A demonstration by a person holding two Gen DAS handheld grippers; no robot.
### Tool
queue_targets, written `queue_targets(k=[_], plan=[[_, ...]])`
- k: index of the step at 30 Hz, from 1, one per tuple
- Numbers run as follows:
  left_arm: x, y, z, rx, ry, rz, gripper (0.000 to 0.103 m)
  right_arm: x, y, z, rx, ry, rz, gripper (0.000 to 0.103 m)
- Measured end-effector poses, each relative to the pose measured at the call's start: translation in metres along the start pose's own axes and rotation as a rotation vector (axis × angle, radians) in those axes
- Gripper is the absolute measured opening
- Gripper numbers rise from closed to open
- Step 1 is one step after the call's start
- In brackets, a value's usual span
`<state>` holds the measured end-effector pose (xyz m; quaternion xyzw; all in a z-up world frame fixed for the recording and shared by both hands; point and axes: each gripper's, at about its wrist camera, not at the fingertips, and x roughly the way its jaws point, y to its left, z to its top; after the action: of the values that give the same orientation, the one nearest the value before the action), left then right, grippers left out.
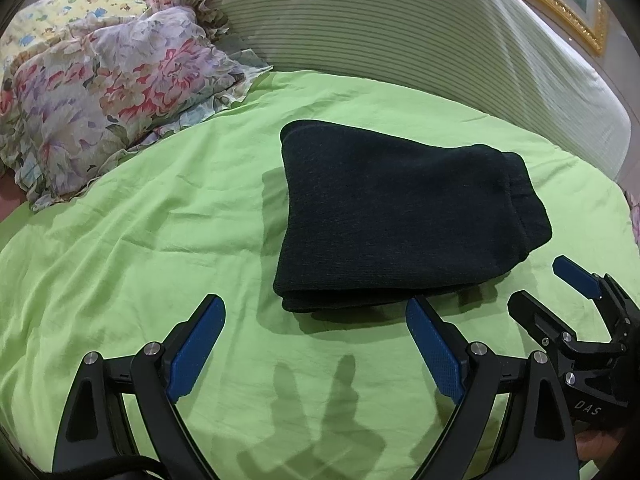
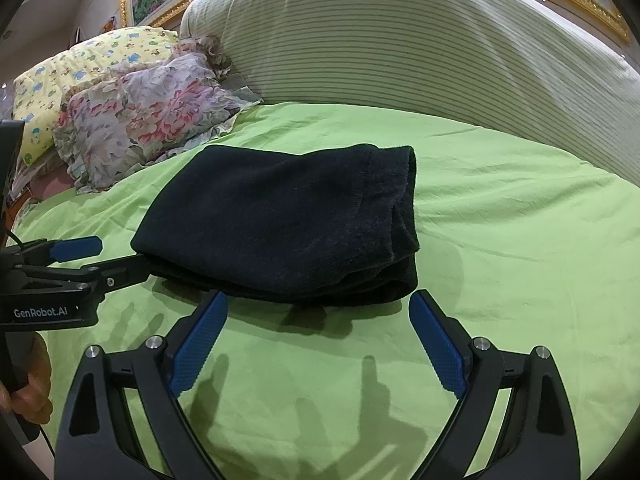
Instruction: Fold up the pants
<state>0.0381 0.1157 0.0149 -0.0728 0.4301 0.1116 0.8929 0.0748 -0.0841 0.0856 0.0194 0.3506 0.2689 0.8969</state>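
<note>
On the green bedsheet (image 1: pixel 160 216), in front of a big striped cushion (image 1: pixel 380 40) and a flowered pillow (image 1: pixel 100 88), the dark pants (image 1: pixel 392 216) lie folded into a thick, compact bundle. Just before its near edge, the left gripper (image 1: pixel 316 312) stands with its blue pads spread wide and holds nothing. Beside it, the right gripper (image 2: pixel 318 306) is also spread and empty, its tips close to the bundle's near edge.
</note>
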Motion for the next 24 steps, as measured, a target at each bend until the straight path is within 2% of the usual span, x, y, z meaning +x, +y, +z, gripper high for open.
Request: queue_targets(k=[24], plan=[[-0.0094, 0.0050, 0.0037, -0.023, -0.032, 0.017, 0.093, -0.0006, 0.0020, 0.0025, -0.001, -0.016, -0.013, 0.092]])
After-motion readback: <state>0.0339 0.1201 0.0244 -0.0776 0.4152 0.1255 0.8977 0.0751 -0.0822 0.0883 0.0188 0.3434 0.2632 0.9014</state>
